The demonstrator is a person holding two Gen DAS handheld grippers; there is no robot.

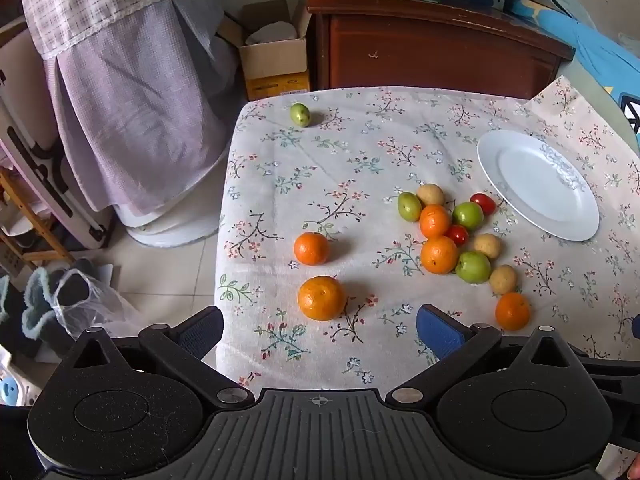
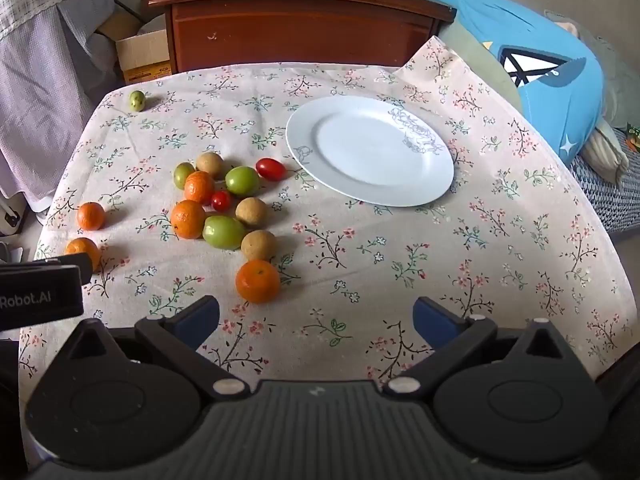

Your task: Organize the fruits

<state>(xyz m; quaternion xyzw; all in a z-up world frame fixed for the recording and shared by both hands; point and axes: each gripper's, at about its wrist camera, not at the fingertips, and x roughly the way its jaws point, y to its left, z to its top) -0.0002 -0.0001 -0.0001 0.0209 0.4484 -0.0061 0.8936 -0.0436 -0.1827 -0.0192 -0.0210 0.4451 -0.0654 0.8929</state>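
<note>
Your left hand-held gripper [image 1: 320, 330] hangs over the near left part of the table [image 1: 400, 128], its blue-padded jaws spread wide with nothing between them. One round orange tangerine [image 1: 321, 298] lies on the flowered tablecloth just ahead of it, another [image 1: 311, 248] a little beyond. A lone small green fruit [image 1: 300, 114] sits well apart near the far left corner. To the right, a touching cluster of tangerines, green fruits, tan round fruits and red cherry tomatoes [image 2: 224, 200] lies just beside the empty white ceramic plate [image 2: 370, 150]. Your right hand-held gripper [image 2: 316, 318] is likewise wide open and empty, with a tangerine [image 2: 257, 281] just ahead of its left finger.
</note>
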